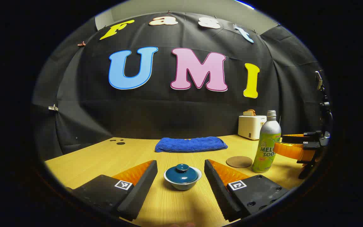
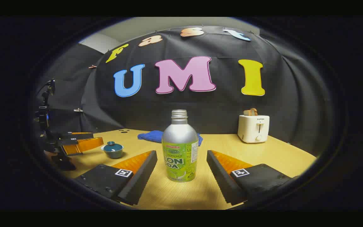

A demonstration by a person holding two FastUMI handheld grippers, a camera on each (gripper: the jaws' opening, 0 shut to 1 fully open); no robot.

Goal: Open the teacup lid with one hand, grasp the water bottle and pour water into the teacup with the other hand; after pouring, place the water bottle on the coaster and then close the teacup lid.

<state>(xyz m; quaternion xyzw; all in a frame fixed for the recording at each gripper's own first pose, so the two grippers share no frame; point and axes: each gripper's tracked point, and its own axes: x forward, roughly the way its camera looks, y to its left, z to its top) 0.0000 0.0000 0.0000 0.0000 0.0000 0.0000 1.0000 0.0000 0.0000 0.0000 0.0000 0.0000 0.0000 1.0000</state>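
Left gripper view: left tongs (image 1: pixel 181 176) spread wide, lidded teal ceramic teacup (image 1: pixel 182 177) at 12 o'clock between; right tongs (image 2: pixel 181 168) likewise agape around silver-and-green metal bottle (image 2: pixel 180 151); risk: off-centre closing could topple bottle across wooden bench (image 1: pixel 106 157).

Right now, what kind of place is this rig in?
Probably a staged recording booth, not a real kitchen: black cloth wall behind a wooden table, with household props laid out on it, namely a toaster, a lidded teacup and a bottle.

Table (image 1: pixel 106 157): teacup (image 1: pixel 182 178), bottle (image 1: pixel 266 143), coaster (image 1: pixel 239 161), towel (image 1: pixel 191 144), toaster (image 1: pixel 250 126)
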